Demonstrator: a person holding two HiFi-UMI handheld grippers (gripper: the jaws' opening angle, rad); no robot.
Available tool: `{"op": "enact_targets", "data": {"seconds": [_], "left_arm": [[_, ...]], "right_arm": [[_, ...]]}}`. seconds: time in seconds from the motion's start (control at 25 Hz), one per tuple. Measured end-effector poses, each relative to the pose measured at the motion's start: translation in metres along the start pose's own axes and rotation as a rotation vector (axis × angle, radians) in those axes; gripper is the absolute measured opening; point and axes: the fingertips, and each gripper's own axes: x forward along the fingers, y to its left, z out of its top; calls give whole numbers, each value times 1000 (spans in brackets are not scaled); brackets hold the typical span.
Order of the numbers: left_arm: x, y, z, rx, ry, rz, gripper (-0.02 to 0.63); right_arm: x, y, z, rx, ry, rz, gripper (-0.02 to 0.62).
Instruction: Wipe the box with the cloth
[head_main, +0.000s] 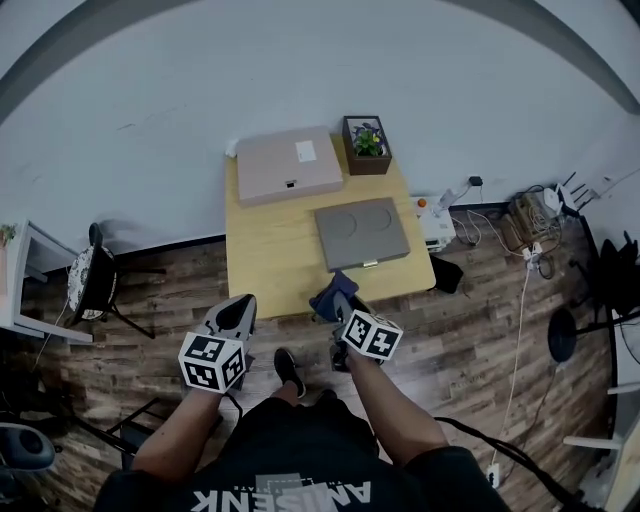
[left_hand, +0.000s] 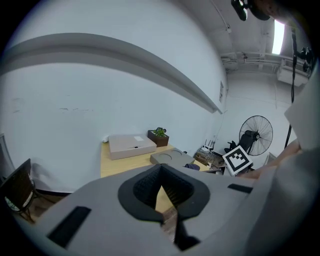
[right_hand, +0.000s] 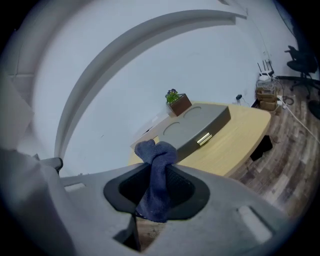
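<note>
Two hand-held grippers logged by the near edge of the tabletop (head_main: 270, 250). Left gripper (left_hand: 161, 171) clenched tip to tip, nothing between the jaws; held off the near edge, over the wood-plank floor (head_main: 480, 330). Right gripper (right_hand: 159, 175) clamped on a dark blue cloth (right_hand: 156, 150), bunched end standing above the jaws, tail hanging below; held at the near edge, right of centre. Grey box (head_main: 362, 232), lid with two round recesses and a metal latch on its near side, lying flat toward the right edge, apart from the cloth. Beige cardboard box (head_main: 288, 163) with white label at the far left corner. Potted plant (head_main: 366, 143) at the far right corner, just beside the cardboard box.
</note>
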Motion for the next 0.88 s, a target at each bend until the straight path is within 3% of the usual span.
{"op": "enact_targets", "data": {"seconds": [0.48,0.64,0.88], "left_arm": [[23,-25,31,12,-49,-47,2],[34,-23,40,24,-59,-19,2],[54,-13,55,-22,-47,-66,0]], "right_arm": [[-80,12,57,-241,-38,47,98],[-81,17,71,-314,-40,55,98],[-62,26,80,-377,-3,47,98]]}}
